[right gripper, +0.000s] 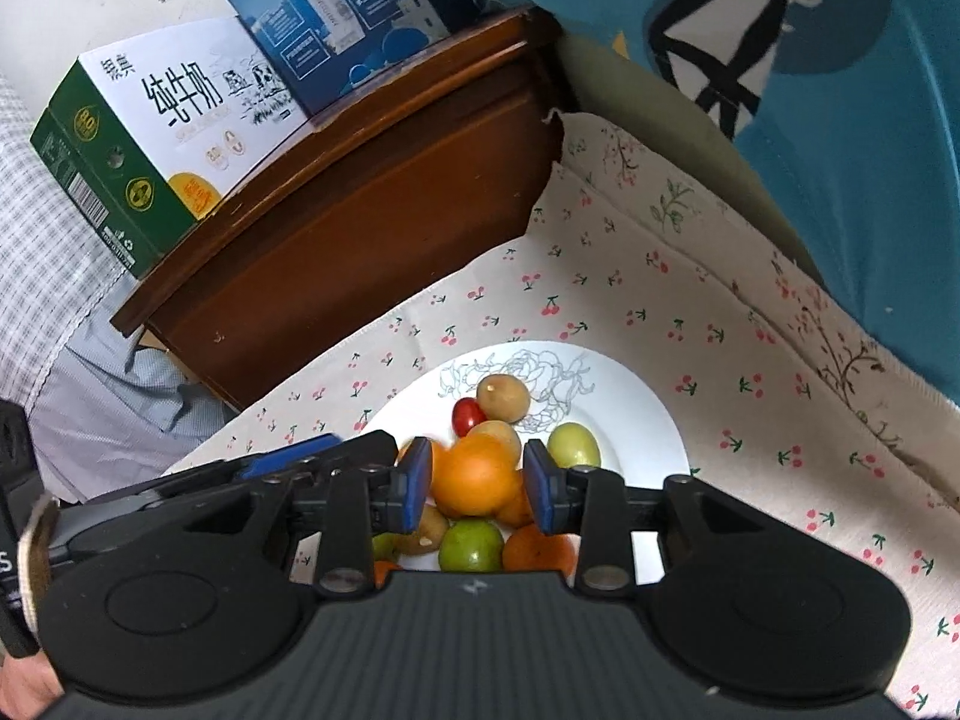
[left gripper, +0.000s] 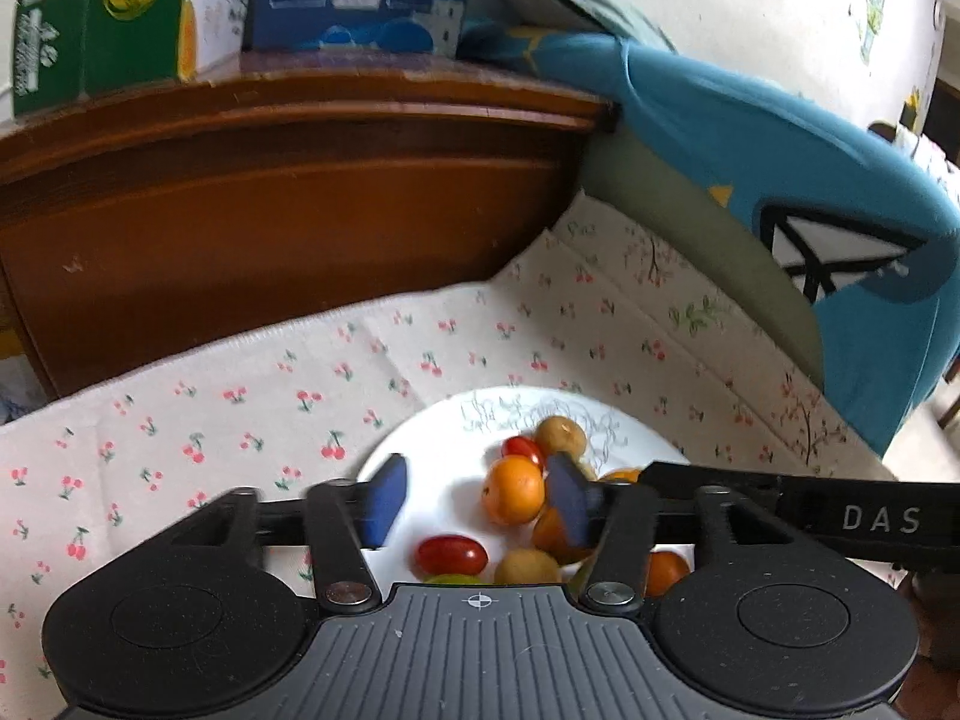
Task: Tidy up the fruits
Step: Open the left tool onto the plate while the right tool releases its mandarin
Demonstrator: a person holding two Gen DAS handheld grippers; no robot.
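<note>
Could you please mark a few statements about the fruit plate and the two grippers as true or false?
1. The fruit lies on a white plate. True.
2. The left gripper is shut tight on a red tomato. False: its pads stand apart and grip nothing; the red tomato lies on the plate.
3. The right gripper has an orange between its pads. True.
4. The cloth under the plate is plain blue. False: it is pale with a cherry print.
5. A green and white carton stands on the wooden furniture. True.
</note>
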